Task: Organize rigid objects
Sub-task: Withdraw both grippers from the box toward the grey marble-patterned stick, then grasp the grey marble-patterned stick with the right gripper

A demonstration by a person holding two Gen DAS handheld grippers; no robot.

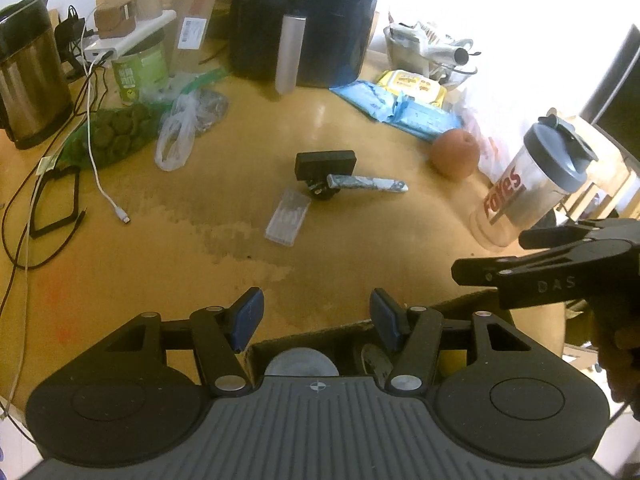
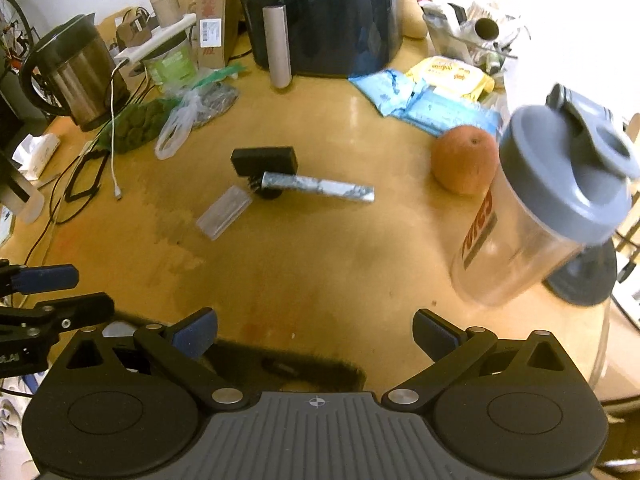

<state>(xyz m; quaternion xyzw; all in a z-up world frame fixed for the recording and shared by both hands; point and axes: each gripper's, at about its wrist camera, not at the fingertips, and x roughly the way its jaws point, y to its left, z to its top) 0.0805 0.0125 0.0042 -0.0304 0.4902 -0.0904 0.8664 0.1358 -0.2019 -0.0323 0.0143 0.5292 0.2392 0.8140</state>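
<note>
On the wooden table point(image 1: 328, 256) lie a clear plastic case point(image 1: 288, 217) point(image 2: 225, 211), a black block on a small stand point(image 1: 325, 165) point(image 2: 265, 161) and a foil-wrapped bar point(image 1: 367, 182) point(image 2: 318, 188). An orange point(image 1: 455, 153) point(image 2: 464, 159) and a clear shaker bottle with a grey lid point(image 1: 532, 180) point(image 2: 548, 208) stand at the right. My left gripper point(image 1: 316, 316) is open and empty near the front edge. My right gripper point(image 2: 316, 338) is open and empty, left of the bottle; it also shows in the left wrist view point(image 1: 520, 256).
A black air fryer point(image 1: 308, 16) and a metal cylinder point(image 1: 289, 53) stand at the back. A steel kettle point(image 1: 28, 80), cables point(image 1: 100, 184), bags of food point(image 1: 120, 132) and a green tin point(image 1: 140, 68) fill the left. Blue and yellow wipe packs point(image 1: 404, 100) lie back right. A dark box point(image 1: 320, 356) sits under the front edge.
</note>
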